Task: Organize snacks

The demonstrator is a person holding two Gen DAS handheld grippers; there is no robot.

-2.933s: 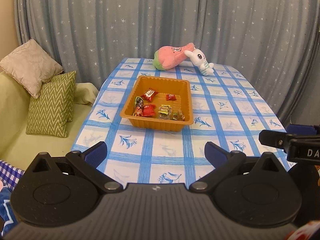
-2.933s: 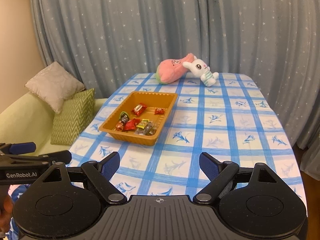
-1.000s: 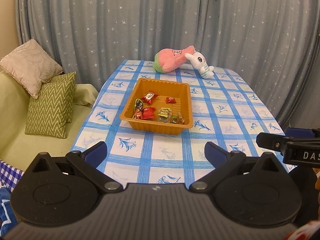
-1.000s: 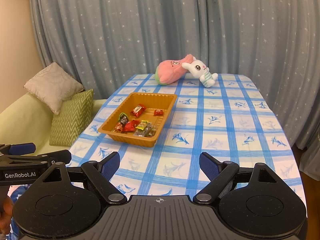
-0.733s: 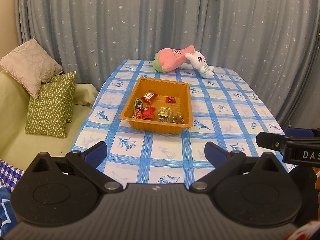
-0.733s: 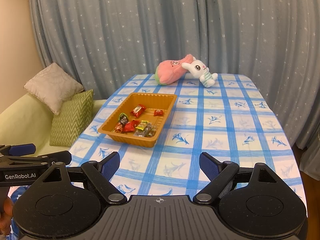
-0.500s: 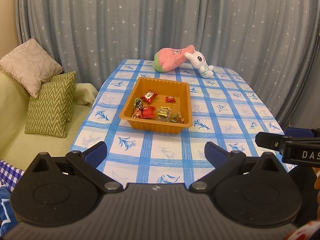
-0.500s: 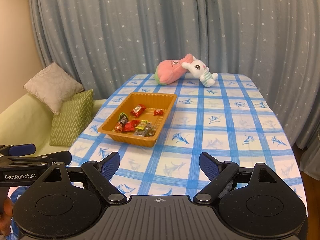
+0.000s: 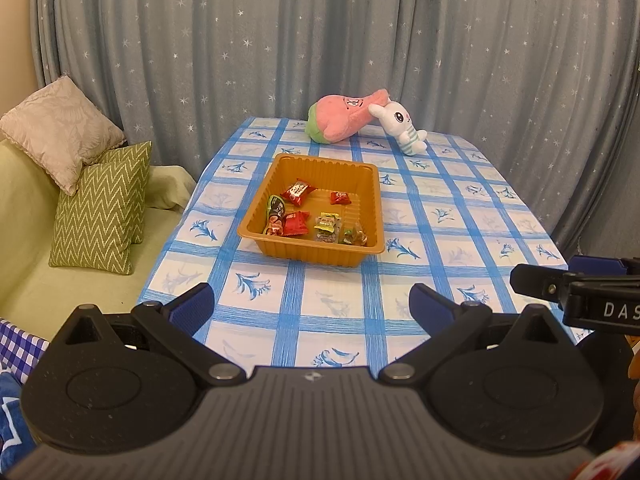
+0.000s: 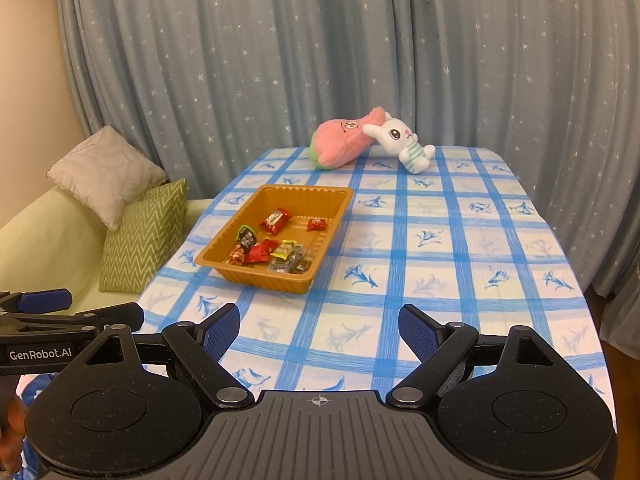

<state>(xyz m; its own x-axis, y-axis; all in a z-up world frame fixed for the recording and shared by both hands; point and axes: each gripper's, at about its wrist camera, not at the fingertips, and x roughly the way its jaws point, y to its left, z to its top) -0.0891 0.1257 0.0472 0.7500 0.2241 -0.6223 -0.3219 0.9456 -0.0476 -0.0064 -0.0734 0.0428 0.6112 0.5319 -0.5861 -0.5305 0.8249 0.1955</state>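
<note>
Snacks [image 9: 297, 222] – all inside orange tray [image 9: 256, 236]

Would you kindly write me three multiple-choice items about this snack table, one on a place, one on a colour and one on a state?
1. Where do the wrapped snacks lie?
A. Scattered on the checked cloth
B. Inside the orange plastic tray
C. On the sofa

2. What colour is the zigzag-patterned cushion?
A. Green
B. Red
C. Black

3. How do the two claws stand?
A. Both open and empty
B. Both shut on a snack
C. One open, one shut on the tray

Answers:
1 B: the wrapped snacks all sit within the orange plastic tray, none on the blue-checked tablecloth.
2 A: the zigzag-patterned cushion on the sofa is green with pale lines.
3 A: the left claw and the right claw each show blue pads spread wide with only cloth between them.
</note>
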